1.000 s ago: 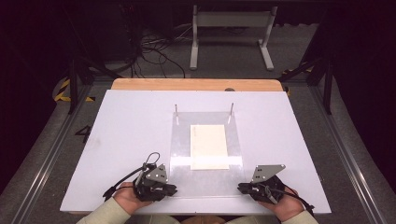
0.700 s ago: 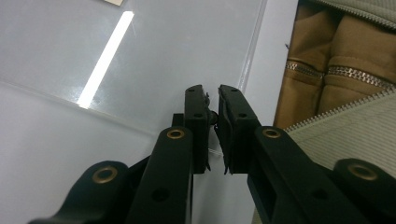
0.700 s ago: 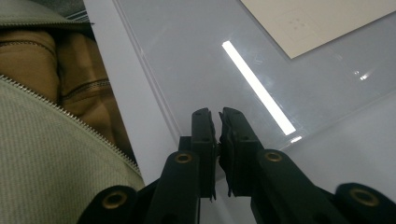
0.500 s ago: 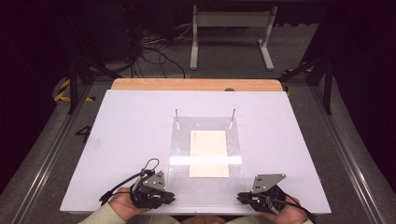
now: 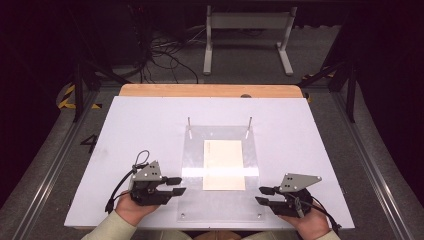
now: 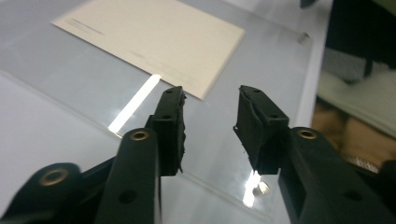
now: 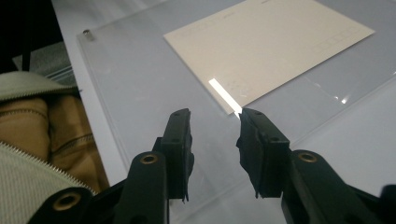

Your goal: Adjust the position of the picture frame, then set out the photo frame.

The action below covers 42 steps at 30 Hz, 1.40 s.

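Observation:
A clear acrylic plate (image 5: 195, 150) lies flat on the white board, with a cream paper sheet (image 5: 223, 164) in its middle and two metal posts (image 5: 189, 121) at its far corners. My left gripper (image 5: 177, 185) sits at the plate's near left edge, and its jaws have just been opening. In the left gripper view, the left gripper (image 6: 210, 93) stands open over the plate (image 6: 70, 79), with nothing between the pads and the paper (image 6: 154, 37) ahead. My right gripper (image 5: 261, 195) (image 7: 215, 114) is at the near right edge. It has also just been opening and is empty, with the paper (image 7: 271, 42) beyond it.
The white board (image 5: 130, 130) rests on a wooden tabletop (image 5: 210, 90). Behind the table, a metal stand (image 5: 247, 30) and loose cables (image 5: 165, 55) sit on the dark floor. Small screws (image 5: 182, 216) mark the plate's near corners. The person's sleeve (image 7: 28, 88) shows in the right gripper view.
The clear plate and paper came nearer and settled flat. Both grippers' jaws have opened. The left gripper has moved a little away from the near edge.

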{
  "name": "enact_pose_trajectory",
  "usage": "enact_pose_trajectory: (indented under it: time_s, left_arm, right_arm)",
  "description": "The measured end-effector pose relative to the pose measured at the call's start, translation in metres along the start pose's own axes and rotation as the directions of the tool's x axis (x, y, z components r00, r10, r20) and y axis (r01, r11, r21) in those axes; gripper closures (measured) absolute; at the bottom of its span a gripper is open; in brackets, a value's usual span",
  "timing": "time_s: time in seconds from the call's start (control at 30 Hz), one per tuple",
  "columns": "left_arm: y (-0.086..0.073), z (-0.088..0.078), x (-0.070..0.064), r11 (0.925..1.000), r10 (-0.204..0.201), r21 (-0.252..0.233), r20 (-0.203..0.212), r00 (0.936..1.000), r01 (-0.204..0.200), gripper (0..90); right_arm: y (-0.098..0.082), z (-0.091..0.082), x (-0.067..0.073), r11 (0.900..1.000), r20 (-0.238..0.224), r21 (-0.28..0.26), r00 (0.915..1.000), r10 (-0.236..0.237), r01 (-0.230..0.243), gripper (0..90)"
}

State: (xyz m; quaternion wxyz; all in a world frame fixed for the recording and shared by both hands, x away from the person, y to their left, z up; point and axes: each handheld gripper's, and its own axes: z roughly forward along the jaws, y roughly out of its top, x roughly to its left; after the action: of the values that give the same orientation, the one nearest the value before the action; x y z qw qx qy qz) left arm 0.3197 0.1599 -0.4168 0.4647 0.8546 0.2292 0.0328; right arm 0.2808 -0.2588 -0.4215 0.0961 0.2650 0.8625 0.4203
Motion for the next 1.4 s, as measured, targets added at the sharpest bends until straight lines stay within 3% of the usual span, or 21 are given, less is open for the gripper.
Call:
enact_pose_trajectory:
  time_s: [0.03, 0.23, 0.33, 0.5, 0.63, 0.7, 0.77, 0.87, 0.93, 1.13, 1.17, 1.4]
  left_arm:
    - [0.002, 0.000, 0.005, 0.9993, -0.024, -0.030, -0.017, 0.9996, 0.023, 60.7]
    - [0.007, 0.001, 0.018, 0.9954, -0.056, -0.082, -0.077, 0.9955, 0.049, 60.5]
    - [0.010, 0.002, 0.025, 0.9931, -0.068, -0.102, -0.100, 0.9926, 0.058, 58.4]
    - [0.007, 0.004, 0.031, 0.9923, -0.076, -0.107, -0.137, 0.9877, 0.062, 56.3]
    - [0.003, 0.001, 0.032, 0.9930, -0.069, -0.105, -0.159, 0.9849, 0.053, 54.5]
    - [0.002, -0.002, 0.031, 0.9937, -0.061, -0.103, -0.177, 0.9824, 0.043, 53.6]
    - [-0.001, -0.006, 0.031, 0.9944, -0.054, -0.099, -0.188, 0.9806, 0.035, 52.7]
    - [-0.006, -0.010, 0.031, 0.9935, -0.058, -0.107, -0.203, 0.9774, 0.037, 52.2]
    - [-0.009, -0.013, 0.031, 0.9927, -0.069, -0.111, -0.201, 0.9771, 0.047, 51.5]
    - [-0.016, -0.019, 0.028, 0.9912, -0.085, -0.118, -0.214, 0.9731, 0.061, 50.6]
    - [-0.019, -0.023, 0.027, 0.9908, -0.087, -0.120, -0.216, 0.9726, 0.062, 50.4]
    - [-0.027, -0.032, 0.024, 0.9893, -0.104, -0.124, -0.232, 0.9672, 0.077, 49.8]
  right_arm:
    - [0.001, 0.000, -0.001, 1.000, 0.004, -0.002, 1.0000, 0.006, -0.006, 63.1]
    - [0.011, 0.000, -0.009, 1.000, 0.031, -0.009, 0.9991, 0.029, -0.029, 59.7]
    - [0.019, 0.000, -0.012, 1.000, 0.034, -0.019, 0.9993, 0.018, -0.018, 57.6]
    - [0.032, 0.002, -0.021, 1.000, 0.058, -0.019, 0.9980, 0.025, -0.024, 46.5]
    - [0.043, 0.002, -0.034, 0.993, 0.099, -0.058, 0.9894, 0.106, -0.101, 35.2]
    - [0.050, 0.004, -0.044, 0.988, 0.090, -0.057, 0.9845, 0.151, -0.146, 38.9]
    - [0.055, 0.005, -0.049, 0.988, 0.098, -0.054, 0.9842, 0.148, -0.143, 41.9]
    - [0.065, 0.005, -0.063, 0.977, 0.063, -0.026, 0.9751, 0.212, -0.211, 41.0]
    - [0.074, 0.006, -0.069, 0.981, 0.090, -0.006, 0.9770, 0.194, -0.194, 39.7]
    - [0.090, 0.012, -0.085, 0.984, 0.118, -0.015, 0.9774, 0.175, -0.175, 45.7]
    - [0.097, 0.019, -0.091, 0.987, 0.148, -0.003, 0.9760, 0.160, -0.161, 46.7]
    - [0.114, 0.035, -0.100, 0.993, 0.217, 0.005, 0.9698, 0.112, -0.116, 48.3]
